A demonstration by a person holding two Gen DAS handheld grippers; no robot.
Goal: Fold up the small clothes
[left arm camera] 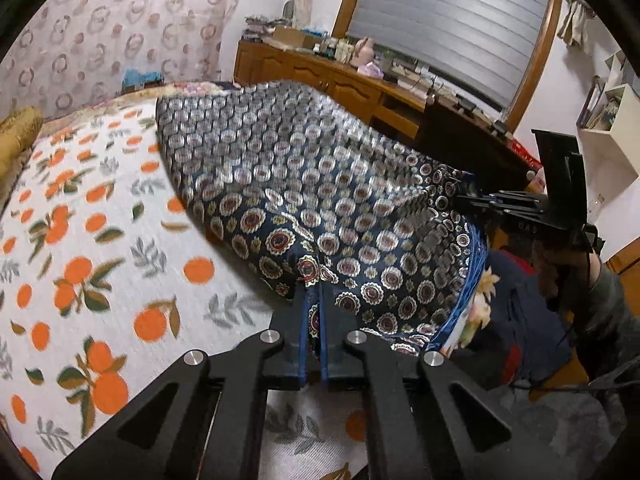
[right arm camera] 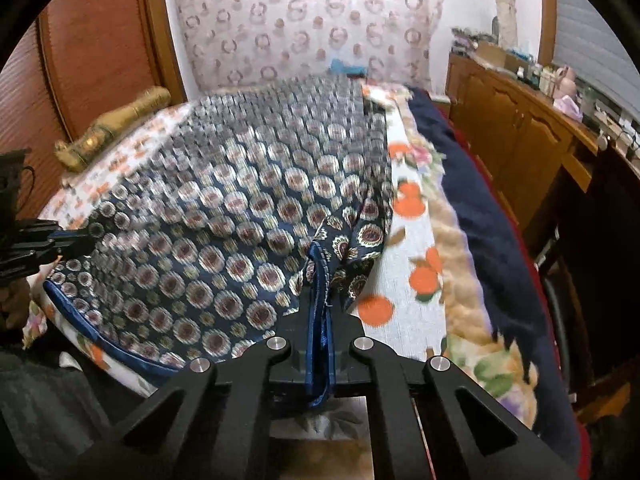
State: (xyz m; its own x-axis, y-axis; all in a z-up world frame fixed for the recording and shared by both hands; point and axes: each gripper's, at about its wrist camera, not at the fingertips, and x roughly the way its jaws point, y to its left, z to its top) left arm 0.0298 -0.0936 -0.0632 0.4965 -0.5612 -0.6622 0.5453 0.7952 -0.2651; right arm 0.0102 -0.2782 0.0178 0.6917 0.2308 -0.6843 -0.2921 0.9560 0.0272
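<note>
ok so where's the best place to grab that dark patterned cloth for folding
By the blue-piped hem at its near edge, one corner each, coming in low from the near side of the bed. The left gripper and right gripper are shut on the patterned cloth there; it lies spread away from them.

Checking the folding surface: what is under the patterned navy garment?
The orange-print bedsheet shows around the patterned navy garment. Anything beneath its middle is covered.
</note>
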